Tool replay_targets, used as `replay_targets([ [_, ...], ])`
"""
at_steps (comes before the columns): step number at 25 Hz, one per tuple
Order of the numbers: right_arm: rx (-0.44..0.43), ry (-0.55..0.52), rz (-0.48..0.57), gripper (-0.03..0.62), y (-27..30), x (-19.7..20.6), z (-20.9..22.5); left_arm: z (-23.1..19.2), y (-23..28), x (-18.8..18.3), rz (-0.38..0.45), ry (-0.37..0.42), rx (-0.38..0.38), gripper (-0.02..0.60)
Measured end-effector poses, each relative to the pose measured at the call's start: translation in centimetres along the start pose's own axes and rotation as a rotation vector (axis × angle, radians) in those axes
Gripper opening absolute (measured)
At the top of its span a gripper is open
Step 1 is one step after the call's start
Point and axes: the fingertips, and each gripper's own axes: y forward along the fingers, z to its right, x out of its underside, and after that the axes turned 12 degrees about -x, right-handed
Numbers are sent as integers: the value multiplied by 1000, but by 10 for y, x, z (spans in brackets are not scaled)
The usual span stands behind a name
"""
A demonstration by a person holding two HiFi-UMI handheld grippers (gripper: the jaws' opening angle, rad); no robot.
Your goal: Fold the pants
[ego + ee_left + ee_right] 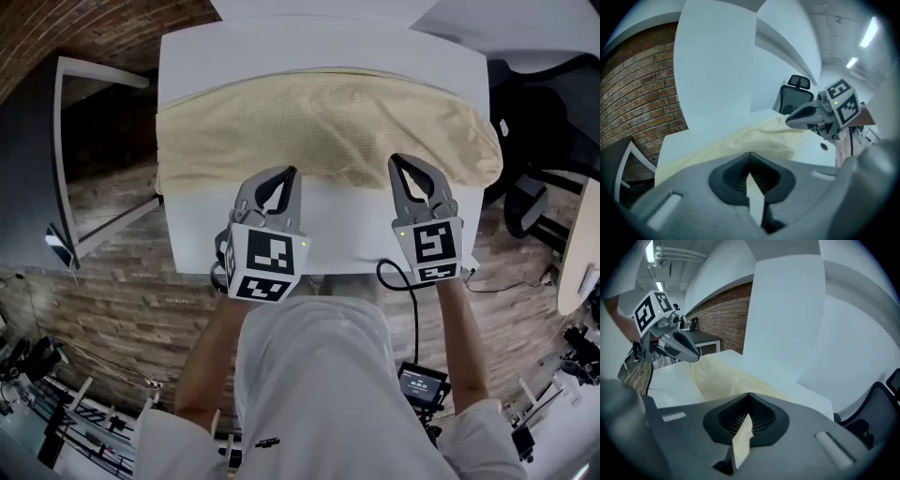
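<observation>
Between my right gripper's (749,395) jaws: a strip of yellow cloth, nipped with the jaws pressed together. It is the near edge of the pants (328,122). My left gripper (750,154) is pressed together too, on a paler strip that I read as the same edge. Both tips sit at the hem nearest me. The rest of the pants lies ahead of them, spread crosswise on the white table (347,232) and running out past each gripper's outer side to the table's side edges.

Risks, as I judge them:
1. The bite is thin. Only an edge is in each pinch, so a hard pull could slip the cloth out of one gripper and the fold would go skew.
2. The left bite is less certain than the right. If it has one layer only, the lower layer would lag and bunch.
3. The cloth reaches to or over the table's sides. An uneven carry could drag it off.

Views compared: the head view gives the whole garment and both grippers side by side, but not what the jaws hold. Each gripper view shows the strip in its own jaws and the other gripper from the side, with cloth rising just ahead. Neither shows the pants' full width.
</observation>
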Motion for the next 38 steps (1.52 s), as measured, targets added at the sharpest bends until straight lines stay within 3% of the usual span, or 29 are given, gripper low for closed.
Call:
replay_targets([
  [5, 38, 29, 4, 6, -36, 20, 16, 48, 0, -17, 3, 13, 43, 3],
  [9, 102, 111, 14, 6, -65, 48, 46, 91, 7, -30, 1, 47, 91, 3],
  [16, 209, 323, 15, 9, -112, 116, 112, 163, 26, -37, -28, 119, 179, 3],
  [18, 232, 383, 7, 85, -123, 138, 129, 178, 34, -39, -38, 137, 198, 3],
  [26, 323, 713, 62, 143, -156, 213, 193, 219, 58, -50, -77, 191, 234, 3],
  [33, 201, 987, 190, 246, -139, 240, 220, 243, 78, -57, -106, 196, 245, 3],
  [36, 170, 1017, 179, 265, -128, 249, 226, 250, 85, -60, -112, 192, 248, 3],
  [38, 168, 985, 118, 265, -119, 258, 227, 253, 90, -59, -121, 191, 250, 3],
])
